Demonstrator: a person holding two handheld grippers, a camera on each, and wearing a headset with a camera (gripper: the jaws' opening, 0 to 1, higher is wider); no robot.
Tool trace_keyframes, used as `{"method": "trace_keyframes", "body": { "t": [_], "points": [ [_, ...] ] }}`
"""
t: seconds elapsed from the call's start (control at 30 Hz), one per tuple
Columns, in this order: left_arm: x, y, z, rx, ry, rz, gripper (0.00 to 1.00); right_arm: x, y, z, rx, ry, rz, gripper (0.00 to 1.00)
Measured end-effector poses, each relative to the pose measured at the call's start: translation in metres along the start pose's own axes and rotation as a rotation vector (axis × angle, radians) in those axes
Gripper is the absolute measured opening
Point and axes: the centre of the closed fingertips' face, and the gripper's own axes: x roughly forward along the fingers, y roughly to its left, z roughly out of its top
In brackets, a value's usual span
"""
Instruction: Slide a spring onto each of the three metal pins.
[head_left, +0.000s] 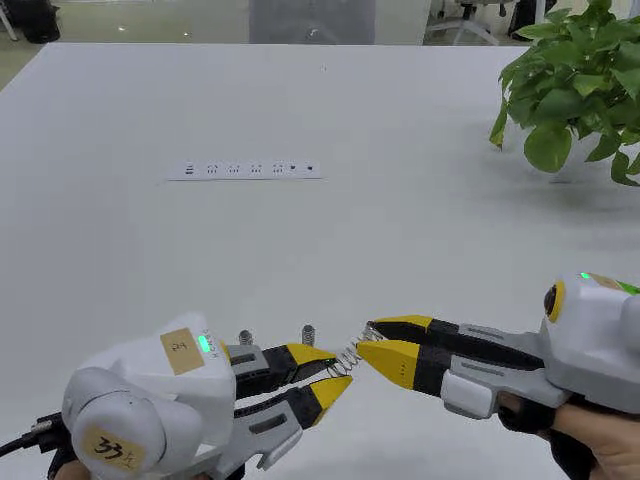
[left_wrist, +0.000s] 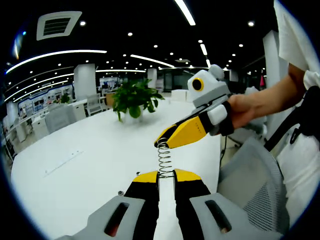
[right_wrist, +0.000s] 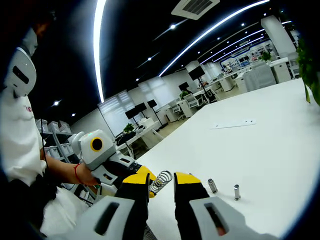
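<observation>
Steel-grey and coiled, the spring (head_left: 347, 357) spanned the gap between the two grippers. One end was clamped in the closed yellow tips of the right gripper (head_left: 372, 338); the other lay between the tips of the left gripper (head_left: 338, 372), whose jaws stood narrowly apart, and whether they pinched it could not be told. Just beyond the left gripper's upper jaw stood a coil-wrapped pin (head_left: 308, 334), with a bare pin (head_left: 245, 338) near it, beside that gripper's body.
</observation>
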Motion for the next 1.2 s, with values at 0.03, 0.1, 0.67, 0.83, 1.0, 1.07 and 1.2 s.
{"method": "trace_keyframes", "body": {
  "t": [0.03, 0.1, 0.67, 0.83, 1.0, 1.07, 1.2],
  "points": [
    [0.0, -0.001, 0.0, 0.0, -0.002, -0.001, 0.1, 0.001, 0.001, 0.002, 0.004, -0.008, 0.003, 0.18],
    [-0.001, -0.002, 0.0, -0.003, -0.007, -0.001, 0.1, 0.001, 0.002, 0.002, 0.009, -0.009, 0.002, 0.17],
    [-0.005, -0.005, 0.001, -0.016, -0.026, 0.0, 0.11, 0.005, 0.011, 0.005, -0.104, 0.05, -0.002, 0.12],
    [-0.004, -0.007, -0.003, -0.026, -0.017, -0.007, 0.11, 0.006, 0.013, 0.0, -0.174, 0.1, -0.005, 0.12],
    [-0.004, -0.009, -0.008, -0.024, 0.003, -0.011, 0.12, 0.009, 0.018, -0.003, -0.274, 0.161, -0.004, 0.12],
    [-0.004, -0.01, -0.009, -0.025, 0.008, -0.014, 0.12, 0.009, 0.018, -0.004, -0.309, 0.185, -0.005, 0.12],
    [-0.004, -0.01, -0.011, -0.024, 0.016, -0.013, 0.13, 0.011, 0.019, -0.004, -0.349, 0.206, 0.0, 0.12]
  ]
}}
